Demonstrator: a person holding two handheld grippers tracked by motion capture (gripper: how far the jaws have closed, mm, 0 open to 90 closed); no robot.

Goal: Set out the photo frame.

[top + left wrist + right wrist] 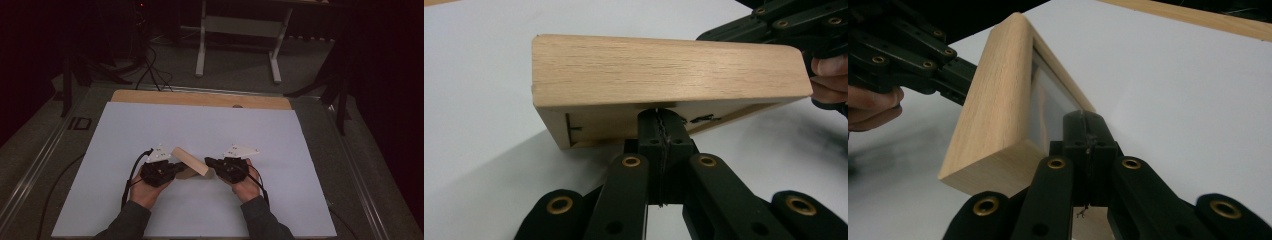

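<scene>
1. The light wooden picture frame (190,161) stood tilted on the white bench (200,125), between both claws.
2. The left claw (175,169) and right claw (209,161) were pressed together, tips against the frame's edges.
3. Handling it well probably called for even, balanced pressure from both sides.

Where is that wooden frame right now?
In the high view, the wooden frame is near the middle of the white board, tilted up between the left gripper and right gripper, both shut against it.

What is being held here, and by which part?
A wooden frame, raised and tilted between both grippers; left gripper and right gripper are shut at opposite ends.
</scene>
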